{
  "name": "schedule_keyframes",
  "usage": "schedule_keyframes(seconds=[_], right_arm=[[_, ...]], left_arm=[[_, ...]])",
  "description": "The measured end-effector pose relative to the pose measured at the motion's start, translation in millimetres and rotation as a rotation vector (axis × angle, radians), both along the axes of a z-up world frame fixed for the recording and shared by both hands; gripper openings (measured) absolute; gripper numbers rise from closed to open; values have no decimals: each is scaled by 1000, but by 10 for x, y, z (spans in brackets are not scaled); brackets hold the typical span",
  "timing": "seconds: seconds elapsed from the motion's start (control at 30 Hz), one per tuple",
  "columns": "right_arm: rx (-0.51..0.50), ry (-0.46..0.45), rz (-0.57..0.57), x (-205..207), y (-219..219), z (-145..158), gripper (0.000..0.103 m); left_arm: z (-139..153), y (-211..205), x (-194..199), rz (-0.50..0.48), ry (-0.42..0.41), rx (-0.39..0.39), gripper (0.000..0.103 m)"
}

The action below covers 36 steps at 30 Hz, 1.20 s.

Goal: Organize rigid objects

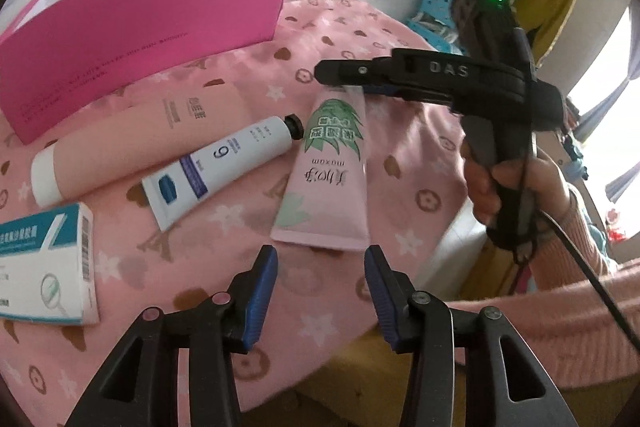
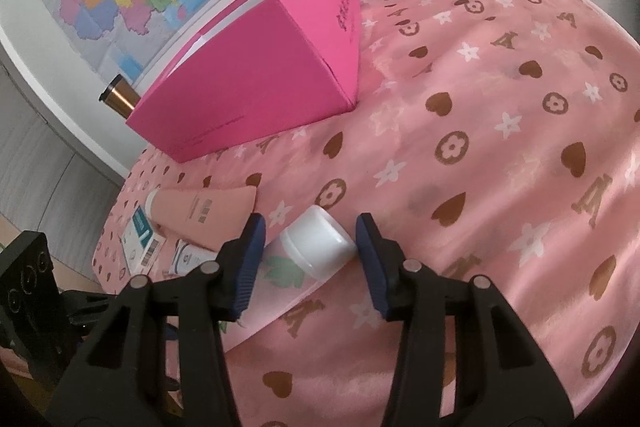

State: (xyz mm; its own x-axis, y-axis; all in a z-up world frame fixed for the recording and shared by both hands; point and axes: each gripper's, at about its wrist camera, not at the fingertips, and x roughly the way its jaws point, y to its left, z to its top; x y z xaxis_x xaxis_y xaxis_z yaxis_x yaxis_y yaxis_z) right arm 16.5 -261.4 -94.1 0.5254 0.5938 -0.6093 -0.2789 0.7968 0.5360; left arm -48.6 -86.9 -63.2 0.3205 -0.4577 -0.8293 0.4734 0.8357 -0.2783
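A pale pink tube with green leaf print lies on the pink patterned bedspread. Its flat crimped end points at my left gripper, which is open and empty just short of it. My right gripper straddles the tube's white cap. The cap sits between the blue pads, close to both, and I see no firm squeeze. From the left wrist view the right gripper covers the cap end from the side. A white tube, a peach tube and a teal-and-white carton lie to the left.
An open magenta box stands at the back of the bed, also in the right wrist view as the magenta box. A copper cylinder pokes out behind it. A hand holds the right gripper. The bed edge drops off at right.
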Motion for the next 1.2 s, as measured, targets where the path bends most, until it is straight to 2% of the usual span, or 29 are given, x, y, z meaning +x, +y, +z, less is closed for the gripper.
schedule_keyframes(seconds=[0.23, 0.37, 0.57, 0.77, 0.87, 0.93, 1.07, 1.2], right_arm=[[10, 16, -13, -18, -53, 20, 48], [24, 29, 9, -68, -64, 25, 50], [42, 39, 20, -137, -119, 24, 51], [-4, 16, 33, -252, -95, 66, 53], [-15, 1, 33, -301, -93, 117, 51], [12, 1, 49, -318, -90, 144, 48], [-52, -7, 22, -304, -39, 135, 47], [-21, 17, 32, -252, -66, 66, 48]], left_arm=[[-9, 75, 151, 115, -18, 26, 34], [-13, 187, 244, 158, -4, 8, 33], [-3, 223, 230, 154, 10, -5, 34], [-10, 168, 261, 146, 22, -21, 40], [10, 126, 263, 138, 18, -37, 42], [53, 69, 236, 109, 12, -63, 42], [77, -2, 188, 93, -20, -33, 42], [46, 127, 191, 137, -8, -31, 42]])
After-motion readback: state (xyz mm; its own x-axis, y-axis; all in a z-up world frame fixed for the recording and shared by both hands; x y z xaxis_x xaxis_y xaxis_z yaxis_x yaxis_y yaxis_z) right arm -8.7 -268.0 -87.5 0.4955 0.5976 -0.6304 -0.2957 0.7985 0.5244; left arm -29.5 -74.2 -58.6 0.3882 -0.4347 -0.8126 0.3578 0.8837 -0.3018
